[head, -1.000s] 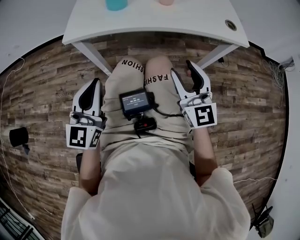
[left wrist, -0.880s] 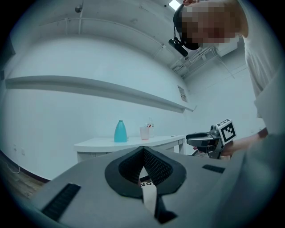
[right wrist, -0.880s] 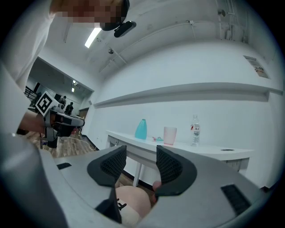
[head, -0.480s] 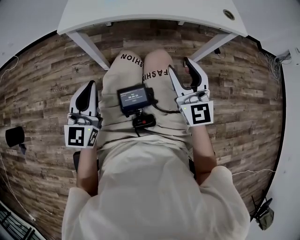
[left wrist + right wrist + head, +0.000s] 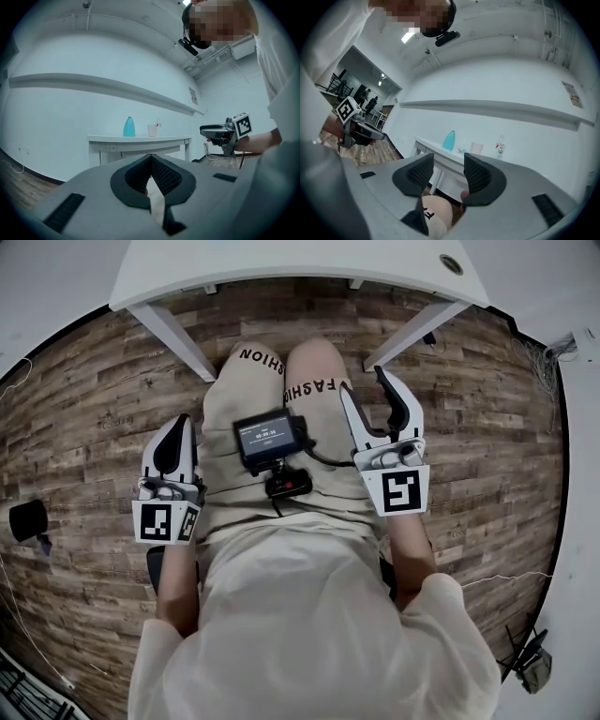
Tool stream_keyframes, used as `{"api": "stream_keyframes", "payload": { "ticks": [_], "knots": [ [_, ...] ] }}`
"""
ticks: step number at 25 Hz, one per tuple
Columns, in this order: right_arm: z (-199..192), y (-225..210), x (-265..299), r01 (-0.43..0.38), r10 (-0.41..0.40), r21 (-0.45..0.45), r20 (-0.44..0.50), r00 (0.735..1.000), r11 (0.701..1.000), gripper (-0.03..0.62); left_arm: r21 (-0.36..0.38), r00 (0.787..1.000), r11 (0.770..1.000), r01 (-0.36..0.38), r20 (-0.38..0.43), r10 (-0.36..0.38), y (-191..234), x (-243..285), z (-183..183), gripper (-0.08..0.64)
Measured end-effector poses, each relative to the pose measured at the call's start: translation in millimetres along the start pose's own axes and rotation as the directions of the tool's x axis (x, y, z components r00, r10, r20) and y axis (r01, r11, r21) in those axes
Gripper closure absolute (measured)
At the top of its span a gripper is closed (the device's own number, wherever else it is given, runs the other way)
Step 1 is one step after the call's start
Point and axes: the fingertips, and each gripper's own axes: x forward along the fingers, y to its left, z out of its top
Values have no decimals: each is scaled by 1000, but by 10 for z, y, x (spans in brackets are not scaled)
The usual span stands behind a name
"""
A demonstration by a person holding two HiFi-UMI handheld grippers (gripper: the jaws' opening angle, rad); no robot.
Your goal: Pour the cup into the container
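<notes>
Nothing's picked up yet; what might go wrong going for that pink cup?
The pink cup stands between the teal bottle and a small clear bottle, so a reach might knock either over. The left gripper sits low beside the knee, jaws shut; rising, it could catch the table edge.

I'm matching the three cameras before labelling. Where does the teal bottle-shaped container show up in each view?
Head view: not in it; only the white table shows, along the top edge.
Left gripper view: the teal bottle-shaped container stands on the table, left of centre, with the pale pink cup to its right.
Right gripper view: at the centre, again left of the cup.
Shared landmark: the white table.
</notes>
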Motion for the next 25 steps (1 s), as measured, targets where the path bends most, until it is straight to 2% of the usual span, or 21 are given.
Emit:
{"api": "stream_keyframes", "payload": {
  "ticks": [7,13,16,20,25],
  "knots": [
    [-178,143,-243,-38,33,-55,-94,995,998,387,-26,1000,999,21,-22,-21,-41,72,-187,551],
    [-384,124,-287,-26,18,-104,-79,997,994,393,-43,999,999,23,-33,-25,-103,82,-278,551],
    [-554,139,-258,-18,6,-122,-104,995,992,393,-71,999,997,11,-46,-14,-64,95,-345,549],
    [-703,250,-268,-73,41,-175,-180,983,982,393,-80,998,997,11,-62,-16,-69,135,-404,549],
    [-697,463,-240,-146,96,-290,-178,979,946,393,-95,995,995,30,-87,-39,-163,201,-502,549]
  ]
}}
